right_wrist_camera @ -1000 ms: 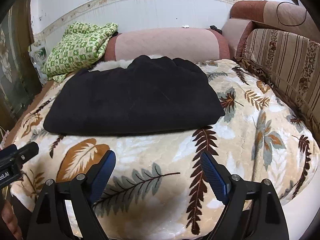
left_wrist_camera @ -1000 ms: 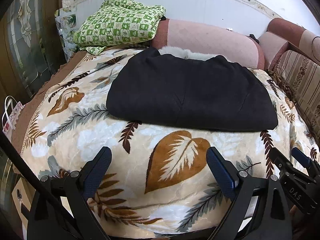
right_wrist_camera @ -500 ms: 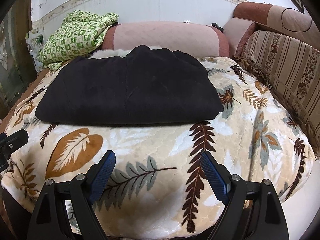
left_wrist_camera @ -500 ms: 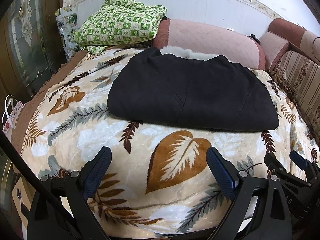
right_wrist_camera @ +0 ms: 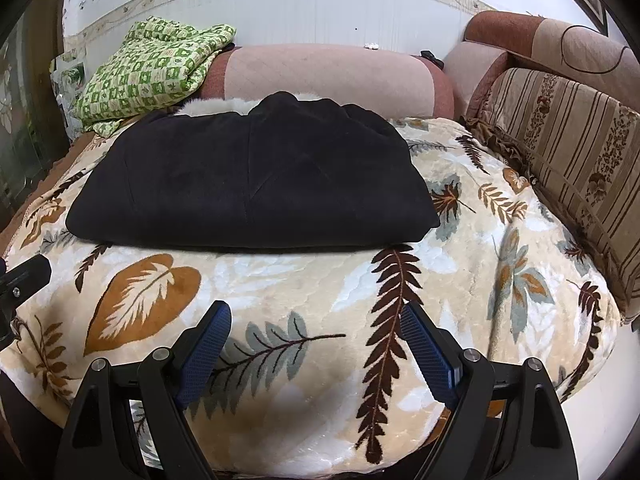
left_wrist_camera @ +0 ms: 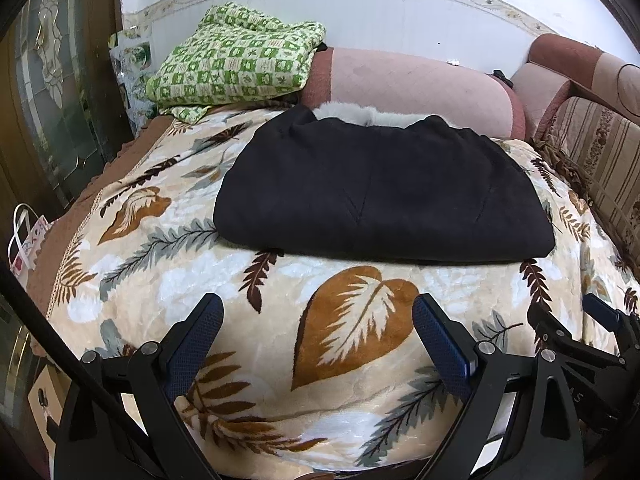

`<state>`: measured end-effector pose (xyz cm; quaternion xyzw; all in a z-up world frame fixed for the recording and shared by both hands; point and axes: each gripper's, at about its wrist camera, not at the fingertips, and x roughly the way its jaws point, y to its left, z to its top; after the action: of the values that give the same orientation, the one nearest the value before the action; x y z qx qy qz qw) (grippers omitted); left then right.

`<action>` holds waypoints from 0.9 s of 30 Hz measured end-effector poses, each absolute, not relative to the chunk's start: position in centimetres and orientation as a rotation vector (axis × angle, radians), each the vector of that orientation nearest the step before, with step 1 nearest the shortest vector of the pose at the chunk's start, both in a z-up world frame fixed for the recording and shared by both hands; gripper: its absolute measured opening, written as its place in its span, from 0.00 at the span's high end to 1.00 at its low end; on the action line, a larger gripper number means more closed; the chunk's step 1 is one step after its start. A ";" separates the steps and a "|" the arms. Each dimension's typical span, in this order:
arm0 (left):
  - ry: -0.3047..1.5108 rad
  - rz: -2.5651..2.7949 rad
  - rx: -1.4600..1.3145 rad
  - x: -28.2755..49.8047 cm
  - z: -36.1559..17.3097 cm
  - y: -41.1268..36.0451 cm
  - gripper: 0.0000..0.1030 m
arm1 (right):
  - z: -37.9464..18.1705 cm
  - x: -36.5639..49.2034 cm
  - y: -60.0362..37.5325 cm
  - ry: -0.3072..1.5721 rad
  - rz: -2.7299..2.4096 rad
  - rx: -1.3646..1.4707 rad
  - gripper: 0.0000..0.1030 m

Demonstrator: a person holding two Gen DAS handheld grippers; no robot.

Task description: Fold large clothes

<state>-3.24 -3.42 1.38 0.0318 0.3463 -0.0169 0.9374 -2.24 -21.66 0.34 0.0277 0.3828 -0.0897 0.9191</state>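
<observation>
Black garment (left_wrist_camera: 380, 192) folded flat, pale fur trim at back.

A leaf-patterned blanket (left_wrist_camera: 352, 292) covers the sofa seat, bearing a folded black garment (left_wrist_camera: 380, 196).

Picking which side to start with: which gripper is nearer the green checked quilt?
Left. The left gripper sits toward the side where the green checked quilt is piled; the right gripper is farther from it, toward the striped cushion.
</observation>
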 end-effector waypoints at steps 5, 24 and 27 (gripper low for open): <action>0.667 -0.036 0.077 -3.9 1.8 -3.8 0.08 | 0.4 -2.4 -21.7 0.783 -0.189 0.056 0.13; 0.684 -0.020 0.089 -3.9 0.8 -3.8 0.08 | 0.6 -2.6 -21.4 0.769 -0.176 0.051 0.12; 0.685 -0.019 0.089 -3.8 0.8 -3.9 0.08 | 0.5 -2.6 -21.4 0.771 -0.173 0.053 0.12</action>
<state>-3.83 -3.86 0.77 0.0438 0.3358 -0.0095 0.9409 -2.58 -21.37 0.51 0.0256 0.3757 -0.0842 0.9226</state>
